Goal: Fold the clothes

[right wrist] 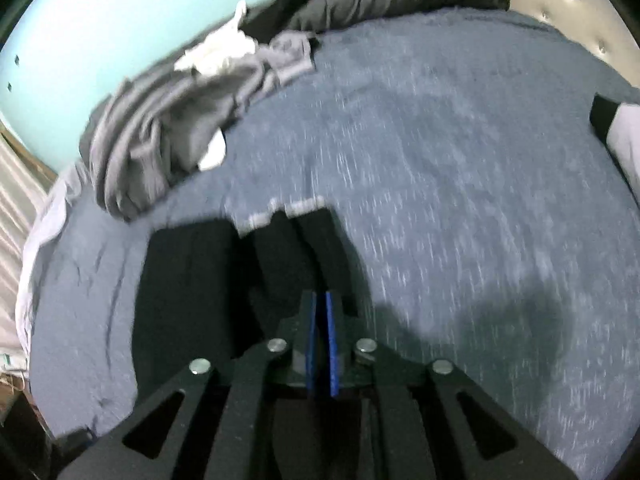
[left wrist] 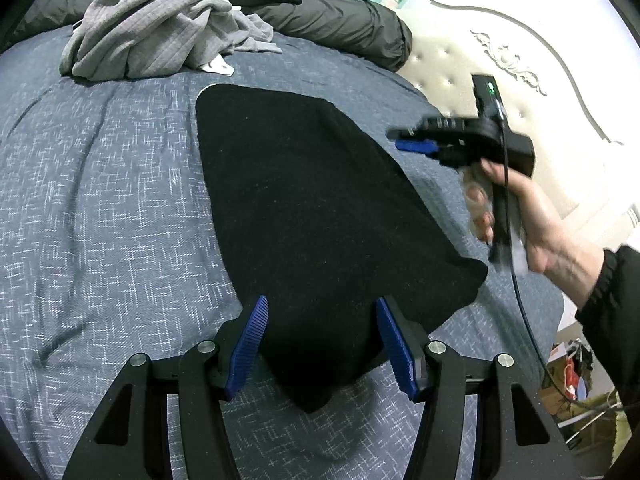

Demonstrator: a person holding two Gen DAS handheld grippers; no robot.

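Left gripper (left wrist: 320, 344): nearest the left wrist camera; its two blue ribbed pads (left wrist: 246, 344) stand wide apart, holding nothing, with the near end of the black garment showing between them. Whether the pads touch the cloth cannot be told.
Black knit garment (left wrist: 312, 208): lies flat on the blue-grey woven bedspread (left wrist: 100, 200), spread in a wide rough triangle; one corner points toward the left gripper, another sticks out toward the person's hand.
Right gripper (right wrist: 322, 320): its blue pads are pressed together with only a thin slit between them. In the right wrist view a dark fold of the black garment rises just beyond the tips, but the blur hides whether cloth is pinched. In the left wrist view the same gripper (left wrist: 416, 145) hangs above the garment's far-side edge, tips clear of the cloth.
Person's hand (left wrist: 516, 216): wraps the right gripper's handle, a black sleeve at the wrist, beside the garment's outer corner.
Grey ribbed clothing heap (left wrist: 160, 28): crumpled with bits of white cloth, on the bedspread well beyond the black garment.
Dark grey rolled quilt (left wrist: 348, 20): lies behind the grey heap, along the far edge of the bedspread.
Cream tufted headboard (left wrist: 500, 92): beyond the black garment, behind the right gripper.
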